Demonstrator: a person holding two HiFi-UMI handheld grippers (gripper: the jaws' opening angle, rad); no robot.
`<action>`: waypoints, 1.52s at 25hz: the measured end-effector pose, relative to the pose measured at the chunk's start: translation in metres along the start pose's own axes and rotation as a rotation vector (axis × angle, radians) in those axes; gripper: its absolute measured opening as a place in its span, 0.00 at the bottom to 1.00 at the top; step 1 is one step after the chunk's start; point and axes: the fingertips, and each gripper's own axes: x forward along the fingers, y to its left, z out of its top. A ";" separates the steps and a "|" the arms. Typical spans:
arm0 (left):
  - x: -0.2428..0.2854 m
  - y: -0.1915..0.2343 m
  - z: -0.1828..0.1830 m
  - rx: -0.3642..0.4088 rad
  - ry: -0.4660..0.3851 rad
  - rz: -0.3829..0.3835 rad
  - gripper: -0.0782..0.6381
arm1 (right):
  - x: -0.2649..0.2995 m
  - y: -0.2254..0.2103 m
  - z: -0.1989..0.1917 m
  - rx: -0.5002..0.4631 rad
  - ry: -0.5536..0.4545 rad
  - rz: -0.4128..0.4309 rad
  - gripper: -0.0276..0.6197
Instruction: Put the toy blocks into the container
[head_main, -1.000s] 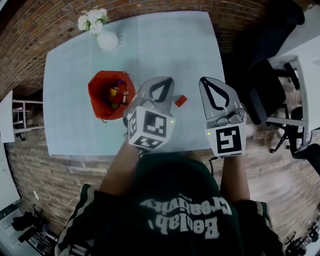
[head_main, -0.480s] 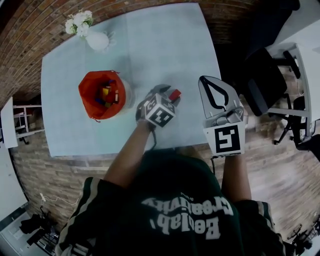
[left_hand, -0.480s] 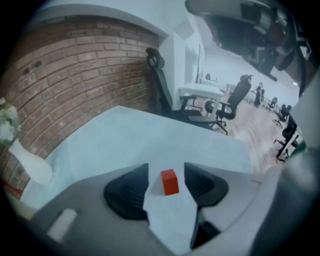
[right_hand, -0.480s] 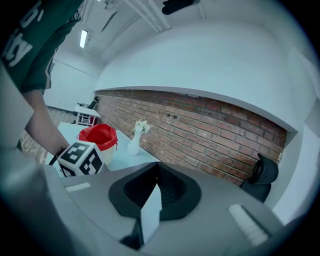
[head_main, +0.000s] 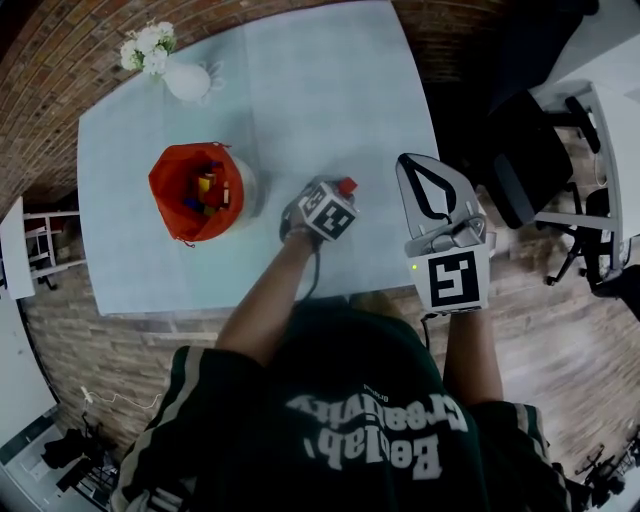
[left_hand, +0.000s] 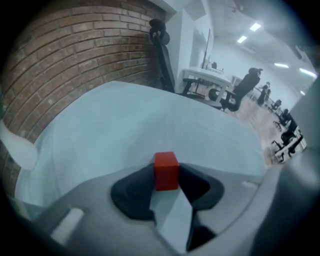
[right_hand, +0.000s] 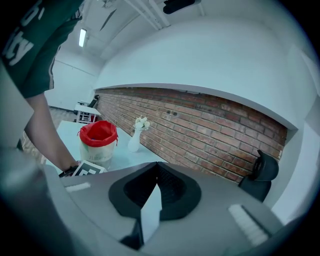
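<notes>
A red block (head_main: 347, 185) (left_hand: 166, 167) rests on the pale blue table (head_main: 320, 90), right of the container. My left gripper (head_main: 343, 191) (left_hand: 167, 178) points steeply down at it; its jaws have just been closing and now press the block's two sides. The container (head_main: 163, 170) (right_hand: 98, 135) is a cup with a red liner holding several coloured blocks, left of that hand. My right gripper (head_main: 408, 162) (right_hand: 156, 167) hovers over the table's right edge, jaws together and empty.
A white vase of flowers (head_main: 185, 80) (right_hand: 134, 142) stands at the table's far left corner. Black office chairs (head_main: 530, 180) and a white desk stand to the right of the table. A brick wall runs behind it.
My left gripper has dropped from high above the table to the red block and now has it between its jaws. The right gripper has hardly moved.
</notes>
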 end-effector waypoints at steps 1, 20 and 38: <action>0.000 0.000 0.000 -0.003 -0.003 -0.001 0.32 | 0.001 0.000 0.000 0.002 0.000 0.002 0.05; -0.191 0.028 0.090 0.077 -0.440 0.230 0.31 | 0.015 0.019 0.043 -0.049 -0.078 0.041 0.05; -0.290 0.053 0.054 -0.007 -0.567 0.366 0.31 | 0.055 0.062 0.083 -0.043 -0.166 0.151 0.05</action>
